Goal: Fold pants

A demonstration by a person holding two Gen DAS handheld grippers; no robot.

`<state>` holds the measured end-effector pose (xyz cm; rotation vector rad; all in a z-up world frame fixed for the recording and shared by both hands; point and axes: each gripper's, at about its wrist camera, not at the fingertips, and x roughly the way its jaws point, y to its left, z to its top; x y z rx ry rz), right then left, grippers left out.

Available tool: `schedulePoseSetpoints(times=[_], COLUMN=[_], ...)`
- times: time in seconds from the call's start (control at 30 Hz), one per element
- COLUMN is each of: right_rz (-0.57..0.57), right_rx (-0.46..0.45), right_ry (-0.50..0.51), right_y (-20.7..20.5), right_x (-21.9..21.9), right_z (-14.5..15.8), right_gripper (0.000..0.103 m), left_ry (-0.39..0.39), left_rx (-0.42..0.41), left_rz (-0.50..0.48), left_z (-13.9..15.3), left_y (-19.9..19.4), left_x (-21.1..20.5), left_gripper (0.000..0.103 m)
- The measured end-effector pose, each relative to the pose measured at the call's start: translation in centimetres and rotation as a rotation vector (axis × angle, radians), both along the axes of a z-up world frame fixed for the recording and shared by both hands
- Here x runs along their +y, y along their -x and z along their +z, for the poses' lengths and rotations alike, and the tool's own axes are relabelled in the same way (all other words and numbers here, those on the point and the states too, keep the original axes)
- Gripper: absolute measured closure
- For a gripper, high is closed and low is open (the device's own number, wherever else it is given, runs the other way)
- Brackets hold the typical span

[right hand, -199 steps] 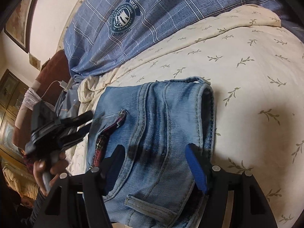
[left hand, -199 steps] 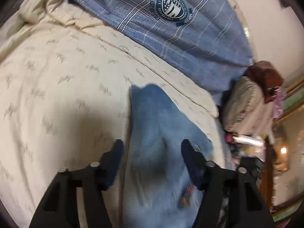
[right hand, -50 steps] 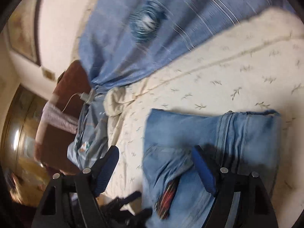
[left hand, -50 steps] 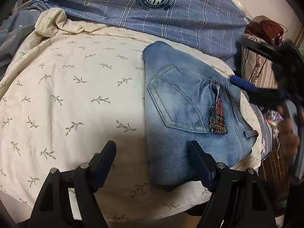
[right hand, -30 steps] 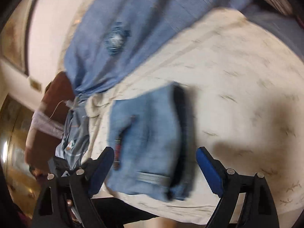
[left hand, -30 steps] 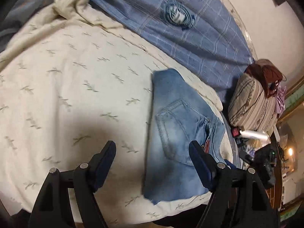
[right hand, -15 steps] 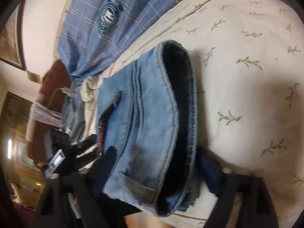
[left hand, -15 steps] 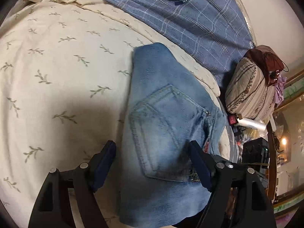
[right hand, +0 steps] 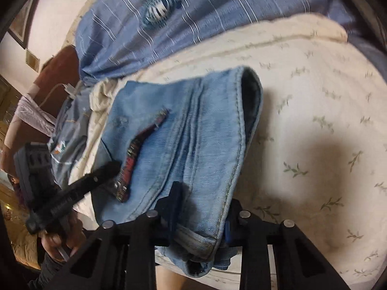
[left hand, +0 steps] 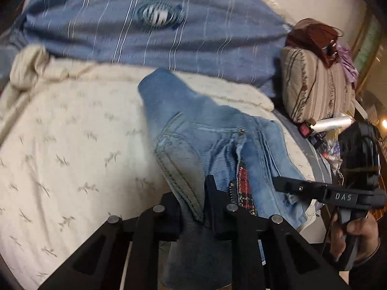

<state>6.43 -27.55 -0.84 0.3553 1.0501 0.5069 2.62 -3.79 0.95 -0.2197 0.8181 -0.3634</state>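
The folded light-blue jeans (left hand: 205, 130) lie on the cream leaf-print bedspread (left hand: 60, 145), near its front edge. My left gripper (left hand: 193, 207) is shut on the near edge of the jeans, with denim bunched between its fingers. In the right wrist view the jeans (right hand: 193, 130) show their waistband side and a red plaid pocket lining (right hand: 130, 162). My right gripper (right hand: 200, 215) is shut on the waistband end and lifts it slightly. Each gripper appears in the other's view, the right one (left hand: 314, 191) and the left one (right hand: 79, 188).
A blue plaid pillow with a round crest (left hand: 157, 17) lies at the back of the bed. A striped cushion (left hand: 314, 84) with dark red cloth stands at the right. Clutter and a white bottle (left hand: 333, 123) sit beside the bed.
Both grippers were open half a second ago and have closed on the jeans. The near edge of the jeans is now raised and bunched.
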Motion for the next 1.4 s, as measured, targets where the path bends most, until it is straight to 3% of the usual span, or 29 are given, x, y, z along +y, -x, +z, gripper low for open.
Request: schedulePoseSetpoints(times=[0.2, 0.37, 0.5, 0.6, 0.63, 0.7, 0.77, 0.8, 1.0, 1.07, 1.1, 1.17, 1.2, 1.23, 1.27, 1.33, 1.4], right_rz=[0.024, 0.054, 0.059, 0.049, 0.046, 0.042, 0.022, 0.011, -0.01, 0.002, 0.015, 0.037, 0.056, 0.075, 0.053, 0.016, 0.017], right_rx=[-0.116, -0.183, -0.175, -0.112, -0.091, -0.034, -0.028, -0.032, -0.17, -0.2, -0.207, -0.197, -0.169, -0.139, -0.125, -0.097, -0.164], right_ry=[-0.026, -0.048, -0.042, -0.034, -0.026, 0.017, 0.024, 0.019, 0.018, 0.021, 0.055, 0.15, 0.224, 0.237, 0.185, 0.164, 0.195], right_y=[-0.9, -2.7, -4.3, -5.5, -5.7, -6.1, -5.8, -5.6, -2.5, -1.5, -1.0, -0.5, -0.5, -0.6, -0.7, -0.7, -0.1], right_x=[1.6, 4.0, 5.7, 5.8, 5.7, 5.8, 5.4, 5.1, 4.5, 5.1, 5.7, 6.9, 7.7, 7.7, 7.2, 6.5, 6.2], right_z=[5.2, 7.8, 6.4, 2.6, 1.4, -1.6, -3.0, -3.0, 1.8, 2.6, 2.4, 0.5, -1.6, -3.1, -3.6, -2.7, -0.5], right_gripper=[0.074, 0.074, 0.074, 0.074, 0.074, 0.069, 0.053, 0.045, 0.043, 0.04, 0.035, 0.03, 0.023, 0.02, 0.018, 0.017, 0.017], left_ry=[0.032, 0.033, 0.043, 0.026, 0.005, -0.029, -0.044, -0.043, -0.11, -0.137, -0.157, -0.184, -0.197, -0.223, -0.244, -0.23, -0.235], left_rx=[-0.11, -0.124, -0.057, 0.044, 0.112, 0.131, 0.133, 0.128, 0.033, 0.02, 0.027, 0.048, 0.075, 0.119, 0.142, 0.112, 0.103], left_rz=[0.053, 0.103, 0.122, 0.13, 0.136, 0.189, 0.222, 0.22, 0.241, 0.253, 0.271, 0.296, 0.28, 0.262, 0.262, 0.278, 0.28], left_z=[4.6, 6.1, 3.8, 0.1, -1.7, -3.2, -2.7, -2.3, 0.8, 1.1, 0.9, -0.2, -1.0, -2.0, -2.6, -2.0, -1.0], left_y=[-0.3, -1.8, -3.4, -5.1, -5.8, -6.1, -6.0, -5.8, -1.7, -0.7, -0.4, 0.0, -0.3, -0.6, -0.8, -0.3, 0.0], left_x=[2.8, 5.3, 6.3, 6.0, 5.8, 6.0, 6.5, 6.6, 5.8, 5.4, 5.2, 4.7, 4.3, 3.9, 3.7, 4.0, 4.0], left_gripper=[0.085, 0.085, 0.084, 0.081, 0.079, 0.048, 0.037, 0.037, 0.035, 0.028, 0.02, 0.014, 0.014, 0.014, 0.014, 0.014, 0.014])
